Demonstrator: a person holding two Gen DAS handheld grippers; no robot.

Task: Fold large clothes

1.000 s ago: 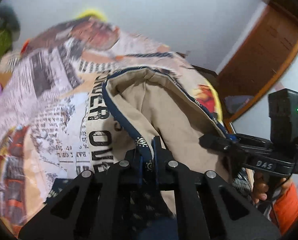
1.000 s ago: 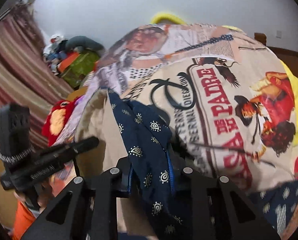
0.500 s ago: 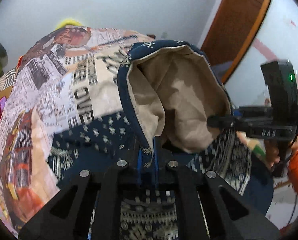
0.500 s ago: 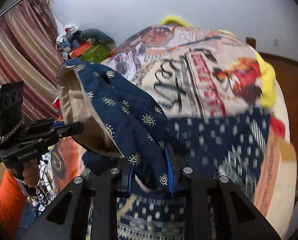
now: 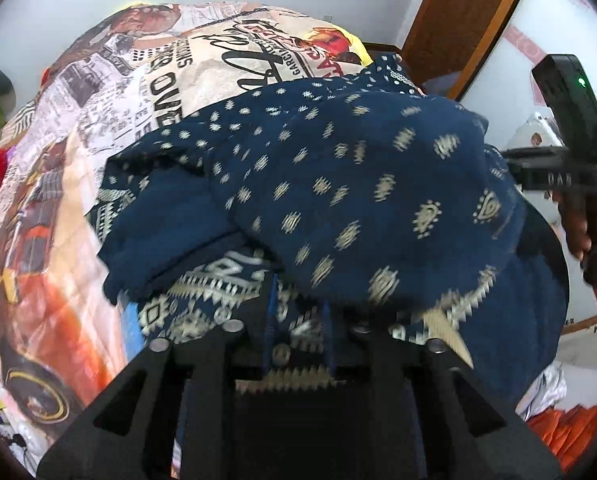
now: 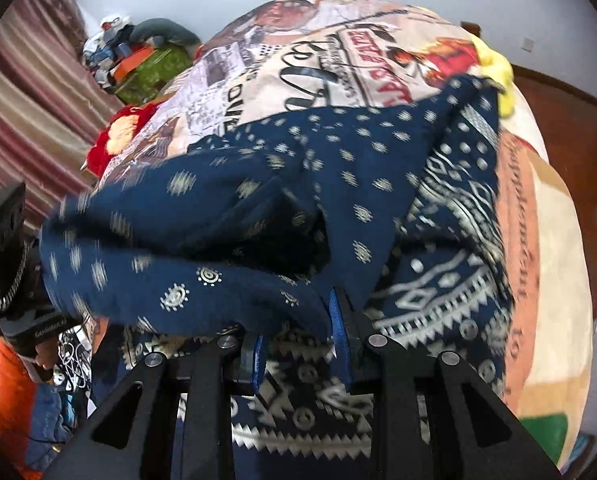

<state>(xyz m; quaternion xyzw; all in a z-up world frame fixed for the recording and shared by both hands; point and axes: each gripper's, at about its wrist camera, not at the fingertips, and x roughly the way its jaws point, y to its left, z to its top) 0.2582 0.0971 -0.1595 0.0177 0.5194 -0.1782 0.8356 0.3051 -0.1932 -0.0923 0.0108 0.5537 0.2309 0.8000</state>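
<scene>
A large navy garment (image 5: 338,184) with cream dots and a zigzag border lies on the printed bedspread (image 5: 98,120), its upper layer folded over the lower part. It also fills the right wrist view (image 6: 338,168). My left gripper (image 5: 298,312) has its jaws apart, with the cloth draped loose over the fingertips. My right gripper (image 6: 298,320) also has its jaws apart, the fold edge resting over its blue-padded fingers (image 6: 336,320). Each gripper shows in the other's view: the right one (image 5: 554,168) and the left one (image 6: 10,280).
The bedspread (image 6: 338,60) has newspaper-style print and a yellow edge. A wooden door (image 5: 466,16) stands at the right. Striped curtains (image 6: 26,112), a pile of toys and bags (image 6: 138,56) and a red plush (image 6: 118,136) lie to the left of the bed.
Both grippers carried the garment's lifted edge forward and down, laying it over the lower part. The tan lining is now hidden. Both sets of jaws have opened and let go.
</scene>
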